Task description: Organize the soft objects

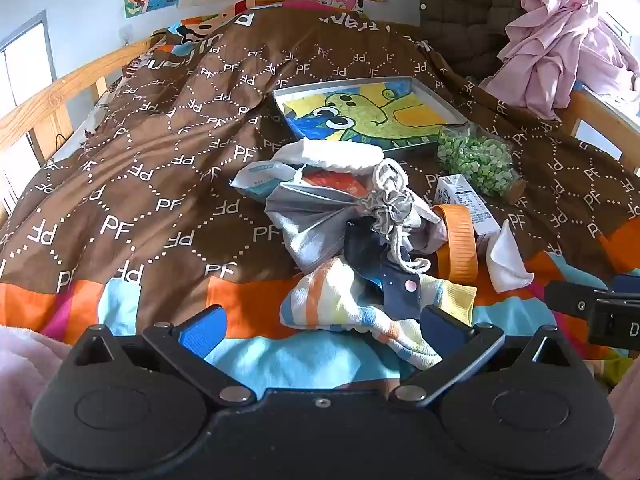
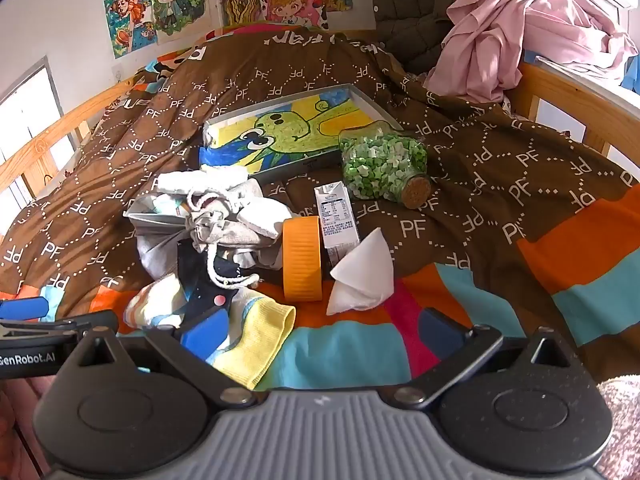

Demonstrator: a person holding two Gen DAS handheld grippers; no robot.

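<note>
the left tongs [image 1: 322, 330] stand wide open with nothing held, their blue pads [image 1: 202, 330] spread low over the bed, and a striped sock [image 1: 352, 312] lies between and just ahead of them on the bright orange and turquoise band of the quilt [image 1: 160, 160]. the right tongs [image 2: 316, 334] are spread just as wide and also hold nothing; the left pad [image 2: 202, 334] sits at the sock's yellow cuff [image 2: 260, 340], though whether it touches the cloth cannot be told. the striped sock [image 2: 160, 304] reaches away to the left of that cuff. lying over the sock is a dark navy cloth [image 1: 380, 272] with a small pink dot, and behind it rests a grey drawstring bag [image 1: 320, 220], its white cord trailing down over the navy piece. a white fluffy cloth [image 1: 336, 156] sits on the far edge of this heap. just right of the heap an orange ring-shaped lid [image 2: 302, 264] stands on its edge, with a small milk carton [image 2: 336, 220] lying behind it and a folded white tissue [image 2: 362, 276] beside it. farther back a cork-stoppered glass jar of green and white bits [image 2: 384, 164] lies on its side, touching a shallow tray [image 2: 370, 102] that bears a green cartoon drawing. pink fabric [image 2: 520, 28] is piled at the far right corner, wooden rails [image 1: 52, 100] run along the bed, and cartoon posters [image 2: 180, 4] hang on the wall.
</note>
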